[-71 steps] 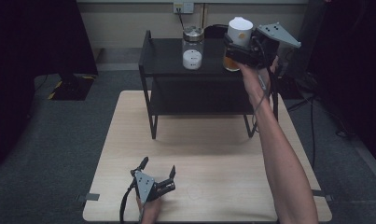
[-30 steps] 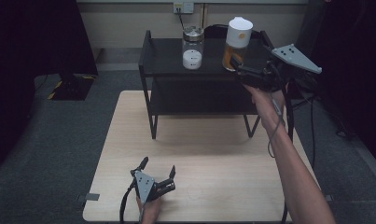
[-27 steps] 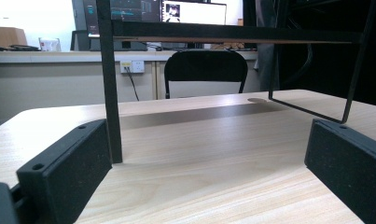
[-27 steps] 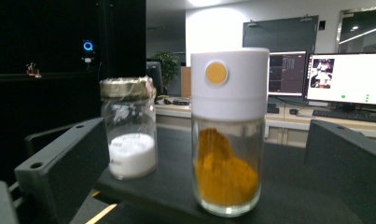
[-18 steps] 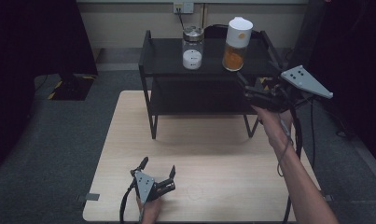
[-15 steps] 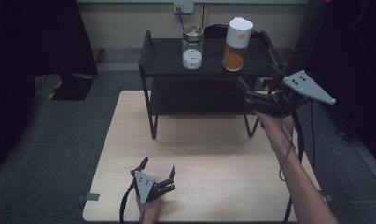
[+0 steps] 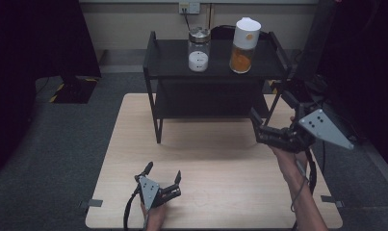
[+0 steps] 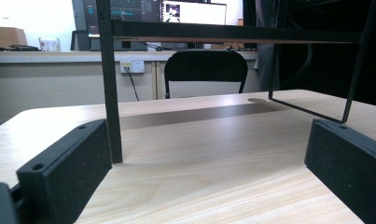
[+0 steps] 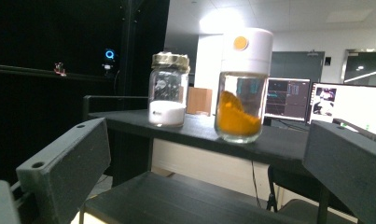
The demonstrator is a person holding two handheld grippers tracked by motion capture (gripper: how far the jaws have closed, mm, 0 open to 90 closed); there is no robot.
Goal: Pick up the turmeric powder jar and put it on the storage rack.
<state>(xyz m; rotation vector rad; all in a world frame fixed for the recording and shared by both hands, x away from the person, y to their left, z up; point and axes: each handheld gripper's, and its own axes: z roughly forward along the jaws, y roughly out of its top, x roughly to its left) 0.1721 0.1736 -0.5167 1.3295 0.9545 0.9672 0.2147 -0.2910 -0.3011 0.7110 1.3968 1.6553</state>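
Light wooden worktop stands on grey carpet. Beige wall behind, with a white socket and a cable hanging from it. Yellow-black hazard tape on the floor at left. Black drapes darken both sides. Black chair beyond the far edge of the worktop. Lit monitors on a desk farther back. Ceiling lamp glares brightly.

Dim room, bright ceiling glare

Two jars upright on the black shelf.
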